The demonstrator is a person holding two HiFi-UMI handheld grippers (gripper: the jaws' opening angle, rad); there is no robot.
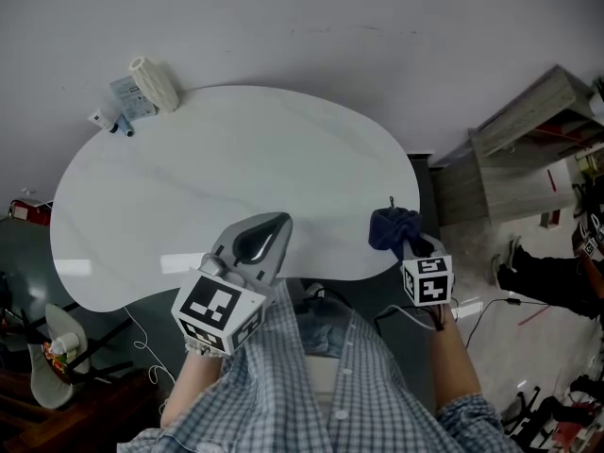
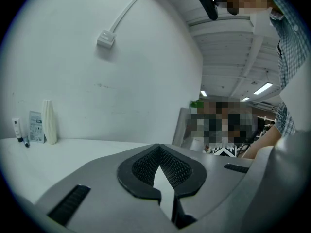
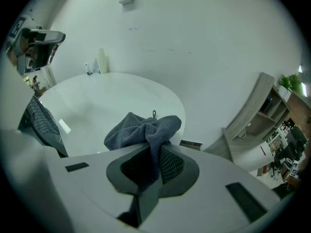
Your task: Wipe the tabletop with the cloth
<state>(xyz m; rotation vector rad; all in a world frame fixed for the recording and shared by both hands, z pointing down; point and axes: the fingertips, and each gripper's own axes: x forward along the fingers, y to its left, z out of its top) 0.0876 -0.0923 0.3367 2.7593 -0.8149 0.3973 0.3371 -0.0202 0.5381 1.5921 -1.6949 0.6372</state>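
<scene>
At the tabletop's [image 1: 189, 187] near right edge, the right hand-held gripper [image 3: 154, 155] pinches a dark blue cloth [image 3: 141, 130], which bunches up beyond its jaws; whether the cloth touches the surface I cannot tell. Over the tabletop's near edge, the left hand-held gripper [image 2: 156, 148] holds nothing, its jaws pressed together at the tips. At the tabletop's far left edge sit a white ribbed roll [image 1: 154, 83] and a small packet [image 1: 127, 95].

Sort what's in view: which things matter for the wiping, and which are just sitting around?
For the job: cloth, clamped in the right gripper; tabletop.
Lying about: white ribbed roll, packet, small tube at the table's far edge; shelf unit.
</scene>
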